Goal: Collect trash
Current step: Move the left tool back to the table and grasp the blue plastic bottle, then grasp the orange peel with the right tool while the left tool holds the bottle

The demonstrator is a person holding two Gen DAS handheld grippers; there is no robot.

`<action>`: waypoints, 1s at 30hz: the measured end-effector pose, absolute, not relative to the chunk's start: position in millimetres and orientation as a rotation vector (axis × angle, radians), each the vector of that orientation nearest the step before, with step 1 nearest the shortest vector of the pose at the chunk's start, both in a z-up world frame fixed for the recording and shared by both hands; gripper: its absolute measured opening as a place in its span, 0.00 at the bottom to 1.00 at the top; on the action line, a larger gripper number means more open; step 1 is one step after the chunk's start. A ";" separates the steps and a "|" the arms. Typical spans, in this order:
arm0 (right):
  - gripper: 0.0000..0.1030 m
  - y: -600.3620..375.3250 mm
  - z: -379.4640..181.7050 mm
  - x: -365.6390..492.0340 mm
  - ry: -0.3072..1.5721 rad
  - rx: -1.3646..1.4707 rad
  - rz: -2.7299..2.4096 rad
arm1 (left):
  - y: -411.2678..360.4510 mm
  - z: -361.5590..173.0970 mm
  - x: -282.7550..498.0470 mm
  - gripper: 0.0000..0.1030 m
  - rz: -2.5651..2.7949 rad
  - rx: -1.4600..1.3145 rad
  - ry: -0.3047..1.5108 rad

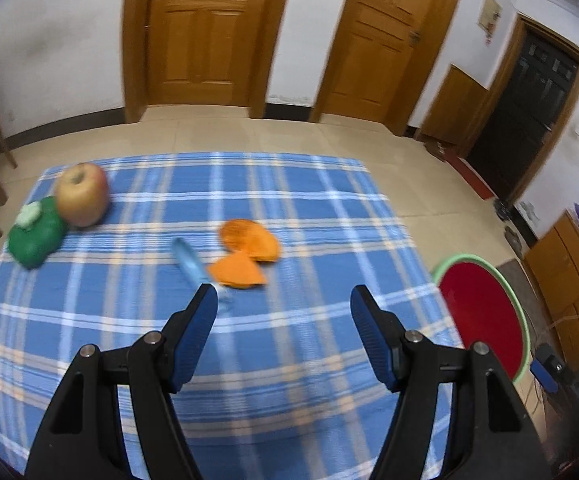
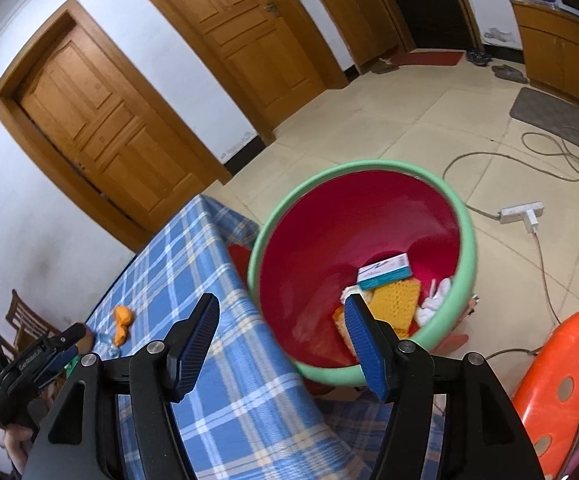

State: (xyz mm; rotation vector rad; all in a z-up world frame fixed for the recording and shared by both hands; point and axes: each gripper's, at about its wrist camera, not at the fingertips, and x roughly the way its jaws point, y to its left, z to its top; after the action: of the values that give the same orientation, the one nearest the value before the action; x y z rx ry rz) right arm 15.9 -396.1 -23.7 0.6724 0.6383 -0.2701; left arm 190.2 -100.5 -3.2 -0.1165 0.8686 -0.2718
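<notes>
Left gripper (image 1: pixel 281 300) had its fingers (image 1: pixel 195 332) spread apart with nothing between them, hanging over the blue plaid cloth (image 1: pixel 289 360) and aimed roughly at the leftover bits. Just past the tips sat the orange peels (image 1: pixel 249 256), and touching them on one side a small blue wrapper (image 1: pixel 189 262), kinda blurry so hard to say exactly what it was. Further out in the far corner were an apple (image 1: pixel 82 194) and a green thing with a white cap (image 1: pixel 35 236), touching each other; those looked more like keepers than trash, but that's a guess. Right gripper (image 2: pixel 281 312) was also apart and empty, hovering at the table edge over the bin (image 2: pixel 429 184), which stood on the floor right beside the table. Inside it already: a box (image 2: pixel 385 271), a yellow sponge-ish piece (image 2: pixel 397 304) and some white crumpled stuff (image 2: pixel 435 300). So the job looked maybe half done or a bit more: three things binned, peels and wrapper still on the table waiting. Next grab probably falls to the left one, since it sat closest to them.
</notes>
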 end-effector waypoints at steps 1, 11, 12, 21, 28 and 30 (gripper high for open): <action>0.65 -393.7 -23.9 17.8 0.641 0.669 -0.266 | -94.2 -3.4 192.1 0.67 -0.256 -0.120 0.867; 0.65 -367.6 -28.4 38.4 0.694 0.627 -0.222 | -54.9 -26.8 233.1 0.67 -0.132 -0.135 0.908; 0.65 -366.2 -28.8 38.8 0.698 0.623 -0.220 | -54.9 -30.7 238.2 0.67 -0.125 -0.129 0.914; 0.65 -356.3 -34.4 49.8 0.738 0.596 -0.208 | -63.3 -63.4 268.3 0.64 -0.101 -0.097 0.981; 0.65 -341.5 -29.0 61.4 0.748 0.546 -0.186 | -61.0 -77.6 271.8 0.21 -0.133 -0.114 0.993; 0.65 -337.5 -26.7 65.2 0.750 0.531 -0.176 | -57.9 -77.4 269.5 0.14 -0.149 -0.130 0.989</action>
State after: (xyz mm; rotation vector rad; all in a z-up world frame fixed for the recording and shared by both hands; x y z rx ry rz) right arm 65.2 -337.5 -26.7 0.5310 0.7498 -0.1763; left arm 269.5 -57.9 -77.4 -0.1298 0.9892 -0.1492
